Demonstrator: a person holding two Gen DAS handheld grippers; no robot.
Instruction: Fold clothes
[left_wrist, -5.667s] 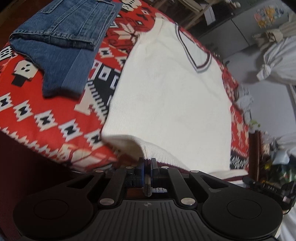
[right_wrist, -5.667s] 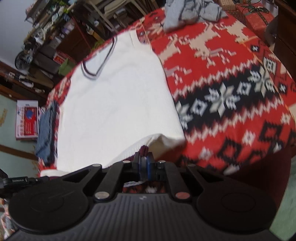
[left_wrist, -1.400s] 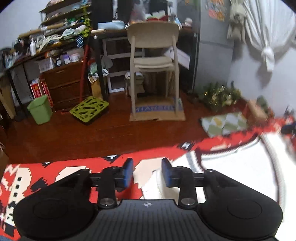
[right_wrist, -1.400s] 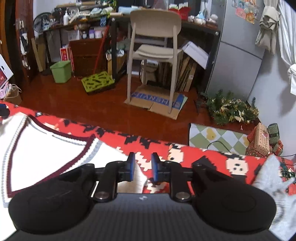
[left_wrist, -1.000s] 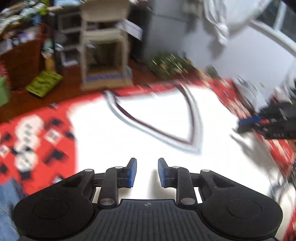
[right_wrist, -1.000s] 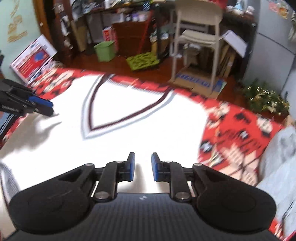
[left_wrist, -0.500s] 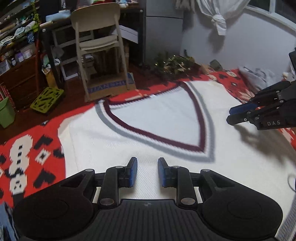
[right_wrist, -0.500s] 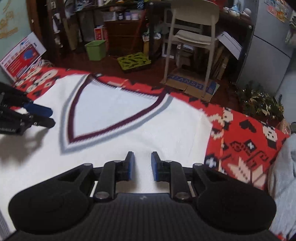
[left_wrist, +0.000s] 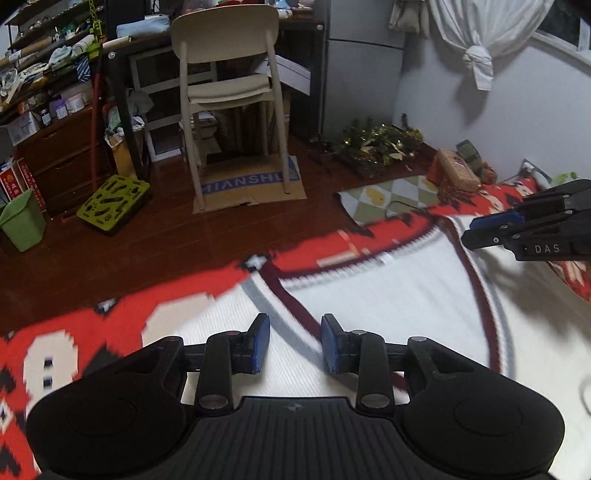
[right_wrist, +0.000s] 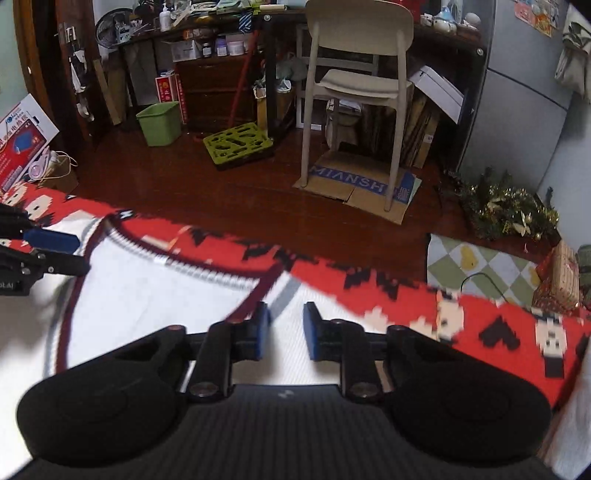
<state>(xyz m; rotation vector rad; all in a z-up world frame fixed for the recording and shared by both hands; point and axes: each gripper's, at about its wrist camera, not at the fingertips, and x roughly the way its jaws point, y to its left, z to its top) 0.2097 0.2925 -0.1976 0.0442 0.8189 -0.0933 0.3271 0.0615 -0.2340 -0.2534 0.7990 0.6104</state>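
Observation:
A white V-neck sweater (left_wrist: 388, 295) with maroon and grey trim lies flat on the red patterned blanket (left_wrist: 92, 332), collar toward the far edge. My left gripper (left_wrist: 294, 341) hovers open over the sweater's left shoulder, nothing between its blue pads. My right gripper (right_wrist: 286, 330) hovers open over the right shoulder of the sweater (right_wrist: 147, 295), also holding nothing. Each gripper shows in the other's view: the right gripper (left_wrist: 491, 229) at the right edge, the left gripper (right_wrist: 62, 253) at the left edge.
Past the blanket's far edge (right_wrist: 369, 291) is a dark wooden floor with a beige chair (left_wrist: 229, 92) on flattened cardboard, a green bin (right_wrist: 159, 122), a lime plastic tray (left_wrist: 110, 199), a cluttered desk and a tinsel garland (right_wrist: 506, 210). A grey garment (right_wrist: 576, 424) lies at the right.
Both grippers, shut on the sweater hem 5.7 s ago, now stand open. In the last half second both moved forward toward the collar and shoulders, and the left jaws widened.

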